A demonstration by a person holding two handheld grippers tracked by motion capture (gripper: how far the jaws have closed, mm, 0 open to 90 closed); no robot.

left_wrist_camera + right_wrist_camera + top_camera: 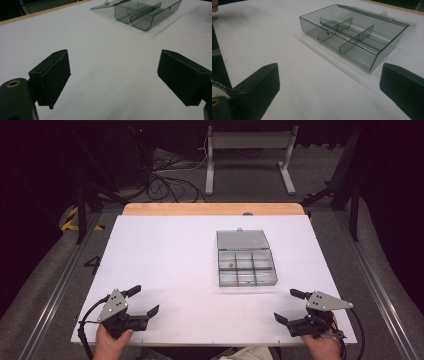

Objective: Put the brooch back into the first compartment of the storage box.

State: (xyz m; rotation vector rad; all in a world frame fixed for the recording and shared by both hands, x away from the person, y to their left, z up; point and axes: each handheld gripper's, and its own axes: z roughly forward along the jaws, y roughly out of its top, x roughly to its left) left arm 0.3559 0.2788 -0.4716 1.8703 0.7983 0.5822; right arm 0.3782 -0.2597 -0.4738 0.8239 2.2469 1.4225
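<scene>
My left gripper (146,301) and right gripper (283,305) rest spread and empty near the table's front edge, well short of the open compartment box (246,266), judged light, rigid, slippery plastic; grip a side wall.

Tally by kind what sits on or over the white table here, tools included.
Grippers: 2, the left gripper and the right gripper, both with jaws wide apart.
Smoky clear compartment box, lid folded open: 1.
Small brownish item in one compartment, too small to identify: 1.
Total: 4
</scene>
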